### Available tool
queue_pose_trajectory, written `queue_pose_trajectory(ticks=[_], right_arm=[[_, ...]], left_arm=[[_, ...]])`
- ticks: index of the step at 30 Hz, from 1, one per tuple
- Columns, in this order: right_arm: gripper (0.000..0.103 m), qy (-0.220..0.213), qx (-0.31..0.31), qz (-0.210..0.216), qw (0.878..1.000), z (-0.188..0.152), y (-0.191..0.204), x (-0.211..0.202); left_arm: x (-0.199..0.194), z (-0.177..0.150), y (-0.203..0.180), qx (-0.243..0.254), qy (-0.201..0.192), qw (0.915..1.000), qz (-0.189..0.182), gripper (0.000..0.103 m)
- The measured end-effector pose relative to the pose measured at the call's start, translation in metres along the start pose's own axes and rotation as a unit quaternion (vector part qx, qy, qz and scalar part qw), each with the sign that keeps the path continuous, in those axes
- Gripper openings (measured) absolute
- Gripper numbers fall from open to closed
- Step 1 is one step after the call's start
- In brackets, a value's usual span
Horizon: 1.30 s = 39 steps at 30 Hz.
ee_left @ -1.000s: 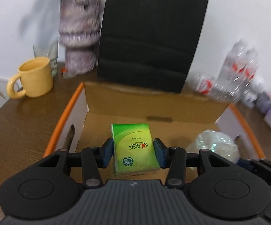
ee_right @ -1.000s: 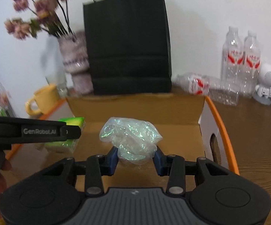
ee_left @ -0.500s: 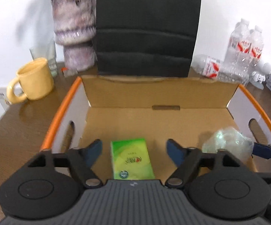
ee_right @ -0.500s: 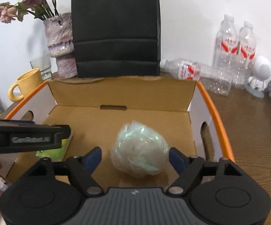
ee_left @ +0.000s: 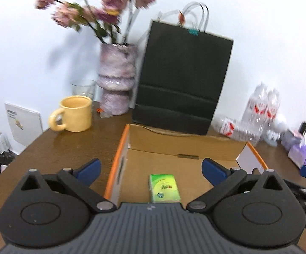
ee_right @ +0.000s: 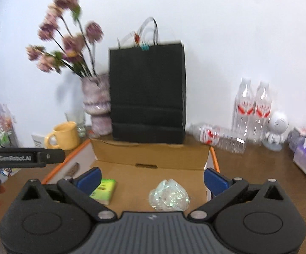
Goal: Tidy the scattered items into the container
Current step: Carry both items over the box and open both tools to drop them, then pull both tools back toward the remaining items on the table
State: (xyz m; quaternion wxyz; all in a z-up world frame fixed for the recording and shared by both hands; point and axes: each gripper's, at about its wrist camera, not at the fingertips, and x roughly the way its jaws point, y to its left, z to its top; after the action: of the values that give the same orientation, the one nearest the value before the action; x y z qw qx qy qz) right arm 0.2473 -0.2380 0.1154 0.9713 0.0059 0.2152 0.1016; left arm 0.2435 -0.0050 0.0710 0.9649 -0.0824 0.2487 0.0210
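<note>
The left tool (ee_left: 150,168) is held above the cardboard box (ee_left: 186,148), fingers spread apart, nothing gripped. The right tool (ee_right: 152,176) is likewise spread wide over the green packet (ee_right: 104,190) and crumpled wrap (ee_right: 168,196).

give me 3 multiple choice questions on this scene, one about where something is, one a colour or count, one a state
1. Where does the green tissue pack lie?
A. inside the cardboard box
B. beside the yellow mug
C. inside the black paper bag

2. How many water bottles stand upright by the wall?
A. one
B. two
C. four

3. What state is the right gripper in?
A. shut on the crumpled plastic wrap
B. shut on nothing
C. open

Answers:
1. A: the pack rests on the box floor.
2. B: two stand together, while a third lies on its side.
3. C: its blue pads sit wide apart, and the wrap lies loose on the box floor.
</note>
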Motion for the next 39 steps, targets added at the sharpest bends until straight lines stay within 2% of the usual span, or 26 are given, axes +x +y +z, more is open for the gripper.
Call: queue_pose_trajectory(ticks=[5, 9, 13, 17, 25, 29, 34, 39], right_arm=[[0.103, -0.032, -0.032, 0.009, 0.999, -0.016, 0.015, -0.051], [0.103, -0.039, -0.034, 0.015, 0.999, -0.041, 0.020, -0.077], [0.103, -0.029, -0.046, 0.006, 0.999, -0.068, 0.026, -0.095], [0.103, -0.019, -0.038, 0.012, 0.999, -0.092, 0.026, -0.114], [0.103, 0.015, -0.012, 0.014, 1.000, -0.139, 0.015, -0.144], [0.103, 0.039, -0.011, -0.001, 0.999, -0.159, 0.011, -0.145], [0.103, 0.049, 0.001, -0.009, 0.999, -0.164, 0.006, -0.143], [0.103, 0.055, 0.005, -0.013, 0.998, -0.165, 0.003, -0.139]], left_arm=[[-0.038, -0.018, 0.012, -0.009, -0.012, 0.9999, -0.003, 0.103], [-0.074, -0.038, 0.022, -0.011, -0.027, 0.9994, -0.021, 0.103], [-0.108, -0.063, 0.031, -0.013, -0.037, 0.9986, -0.037, 0.103], [-0.131, -0.091, 0.033, 0.007, -0.042, 0.9986, -0.029, 0.103], [-0.150, -0.144, 0.043, 0.001, -0.020, 0.9997, -0.015, 0.103], [-0.146, -0.160, 0.042, -0.004, 0.008, 0.9996, -0.026, 0.103], [-0.144, -0.166, 0.032, 0.015, 0.015, 0.9988, -0.045, 0.103], [-0.140, -0.171, 0.029, 0.026, 0.024, 0.9985, -0.042, 0.103]])
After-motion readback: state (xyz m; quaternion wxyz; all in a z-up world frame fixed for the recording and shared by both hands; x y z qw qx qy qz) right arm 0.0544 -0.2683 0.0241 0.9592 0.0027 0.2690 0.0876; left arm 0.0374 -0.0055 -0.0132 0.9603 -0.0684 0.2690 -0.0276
